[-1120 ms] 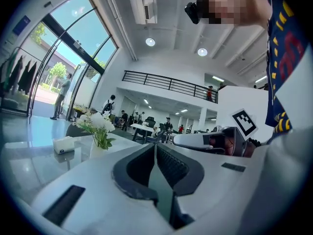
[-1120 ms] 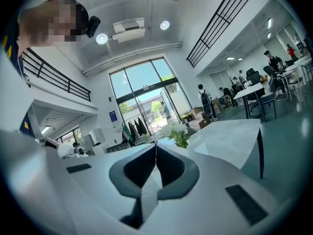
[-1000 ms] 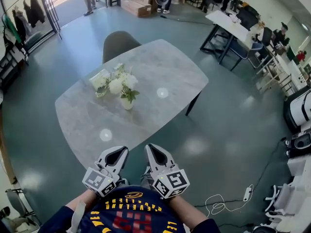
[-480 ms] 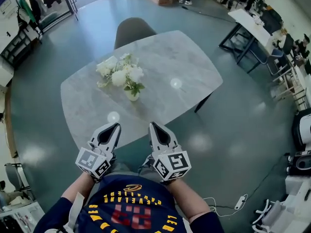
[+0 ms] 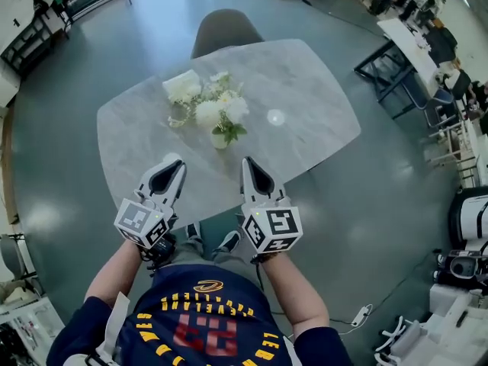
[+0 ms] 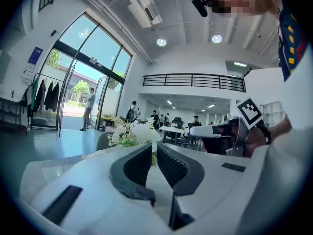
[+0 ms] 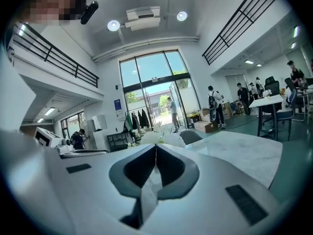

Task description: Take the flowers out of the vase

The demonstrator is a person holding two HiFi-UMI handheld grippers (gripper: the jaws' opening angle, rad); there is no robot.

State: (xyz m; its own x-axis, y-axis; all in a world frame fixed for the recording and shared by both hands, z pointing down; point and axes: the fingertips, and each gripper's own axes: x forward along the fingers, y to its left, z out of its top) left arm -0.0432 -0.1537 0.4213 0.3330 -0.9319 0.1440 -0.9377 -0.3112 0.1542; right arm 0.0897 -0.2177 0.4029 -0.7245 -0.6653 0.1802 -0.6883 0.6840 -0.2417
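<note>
A bunch of white flowers (image 5: pixel 221 111) with green leaves stands upright in a small pale vase (image 5: pixel 219 139) near the middle of the grey marble table (image 5: pixel 305 90). Both grippers are held level at the table's near edge, short of the vase. My left gripper (image 5: pixel 177 161) is shut and empty, to the vase's lower left. My right gripper (image 5: pixel 248 162) is shut and empty, to its lower right. In the left gripper view the flowers (image 6: pixel 134 133) show just beyond the jaw tips (image 6: pixel 154 148). In the right gripper view the flowers (image 7: pixel 156 137) rise behind the shut jaws (image 7: pixel 156 148).
A grey chair (image 5: pixel 225 30) stands at the table's far side. A white clump (image 5: pixel 181 86) lies left of the bouquet. Desks and seated people (image 5: pixel 415 40) fill the right background. A cable and power strip (image 5: pixel 358 315) lie on the floor at lower right.
The person has walked up to the table. Both grippers have moved forward from over the floor to the table's near edge, and the vase is now much closer to them. Jaws stayed shut.
</note>
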